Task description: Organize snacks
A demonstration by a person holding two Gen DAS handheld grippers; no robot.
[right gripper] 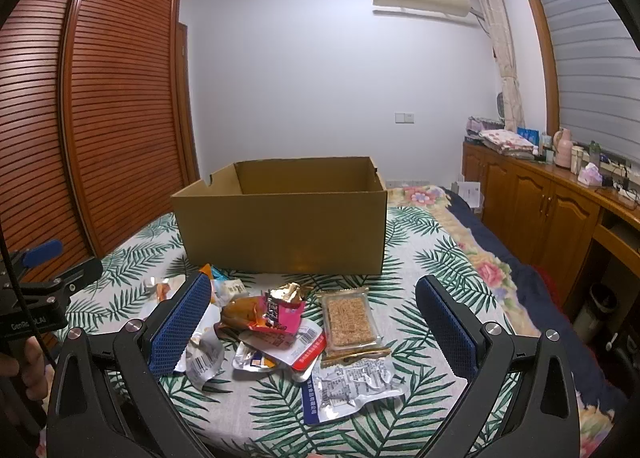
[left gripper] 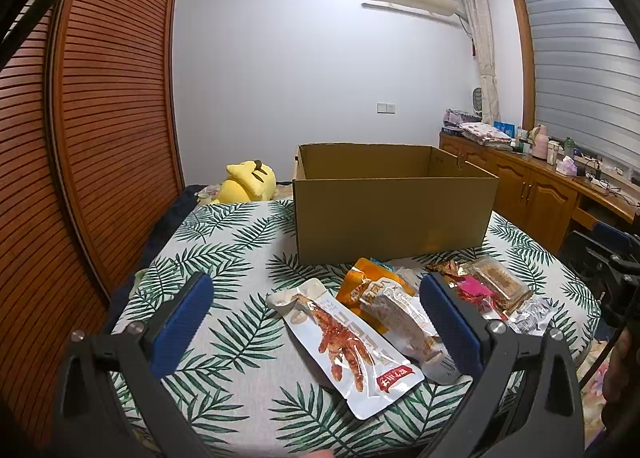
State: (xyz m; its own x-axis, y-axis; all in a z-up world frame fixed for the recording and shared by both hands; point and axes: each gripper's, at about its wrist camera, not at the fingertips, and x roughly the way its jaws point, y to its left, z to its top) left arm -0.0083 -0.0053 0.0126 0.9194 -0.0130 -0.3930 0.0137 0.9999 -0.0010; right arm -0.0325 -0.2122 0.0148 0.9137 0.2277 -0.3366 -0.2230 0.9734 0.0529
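Note:
Several snack packets lie in a loose pile on the leaf-print cloth in front of an open cardboard box (left gripper: 394, 210) (right gripper: 282, 226). In the left wrist view, a white packet with a red chicken-foot picture (left gripper: 348, 346) lies between the wide-apart blue pads of my left gripper (left gripper: 316, 322), beside an orange packet (left gripper: 370, 284). My right gripper (right gripper: 314, 322) hovers open over a pink and gold wrapper (right gripper: 278, 312), a clear-wrapped brown cake (right gripper: 351, 320) and a silver printed packet (right gripper: 352, 386). Neither gripper holds anything. The box interior that shows looks bare.
The leaf-print table (left gripper: 224, 258) ends near the bottom of both views. A louvred wooden wardrobe (left gripper: 104, 130) stands to the left, a yellow plush toy (left gripper: 248, 182) behind the table. Wooden cabinets (right gripper: 536, 202) with clutter run along the right; a bed (right gripper: 472, 242) lies between.

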